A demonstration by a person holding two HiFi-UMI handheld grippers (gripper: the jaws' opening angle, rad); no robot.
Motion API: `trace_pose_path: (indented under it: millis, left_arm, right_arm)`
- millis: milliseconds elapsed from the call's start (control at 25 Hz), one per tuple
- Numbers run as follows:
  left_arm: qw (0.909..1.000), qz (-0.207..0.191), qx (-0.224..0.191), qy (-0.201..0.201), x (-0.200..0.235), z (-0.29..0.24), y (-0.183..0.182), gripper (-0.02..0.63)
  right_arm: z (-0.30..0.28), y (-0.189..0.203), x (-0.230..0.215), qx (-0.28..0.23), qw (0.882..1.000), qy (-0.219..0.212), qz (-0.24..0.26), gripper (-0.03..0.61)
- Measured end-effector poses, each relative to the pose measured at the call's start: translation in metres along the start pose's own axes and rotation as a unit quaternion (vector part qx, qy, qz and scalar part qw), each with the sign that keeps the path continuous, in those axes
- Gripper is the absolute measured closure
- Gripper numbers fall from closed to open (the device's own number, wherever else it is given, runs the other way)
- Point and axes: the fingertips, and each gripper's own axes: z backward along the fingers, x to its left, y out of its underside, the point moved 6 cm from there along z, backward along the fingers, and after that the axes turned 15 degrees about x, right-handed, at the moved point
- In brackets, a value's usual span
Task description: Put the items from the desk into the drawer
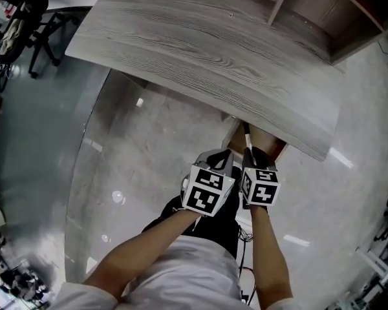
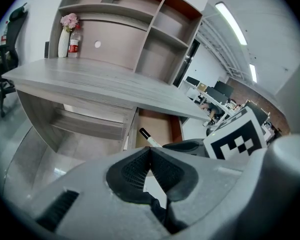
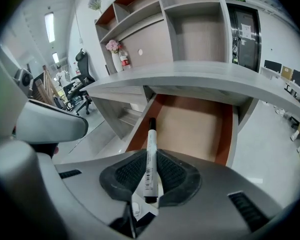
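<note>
A white marker with black ends (image 3: 150,159) is clamped between the pads of my right gripper (image 3: 151,171), its cap pointing at the open drawer (image 3: 195,126), whose brown bottom shows bare. In the head view the marker (image 1: 247,136) sticks out past my right gripper (image 1: 253,157) over the drawer (image 1: 236,133) under the grey desk (image 1: 200,50). My left gripper (image 2: 150,159) is shut with nothing between its pads, beside the right one (image 2: 190,146); the marker (image 2: 150,138) shows beyond it. In the head view the left gripper (image 1: 221,160) is near the drawer's front.
A shelf unit (image 2: 135,39) stands on the desk's back, with a vase of pink flowers (image 2: 66,34) and a bottle (image 2: 75,43) at its left. Office chairs (image 1: 26,24) stand on the floor at the left. Another desk edge (image 3: 295,96) lies to the right.
</note>
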Motion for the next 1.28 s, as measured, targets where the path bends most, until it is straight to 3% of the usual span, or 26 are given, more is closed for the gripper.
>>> trace_pose_path:
  millis: [680, 1280]
  left_arm:
    - [0.9993, 0.032, 0.011, -0.014, 0.012, -0.008, 0.0, 0.612]
    - [0.9998, 0.017, 0.003, -0.012, 0.009, 0.003, -0.002, 0.612]
  right_arm:
    - [-0.043, -0.008, -0.004, 0.052, 0.998, -0.005, 0.024, 0.526]
    - [-0.031, -0.008, 0.002, 0.052, 0.998, -0.016, 0.02, 0.519]
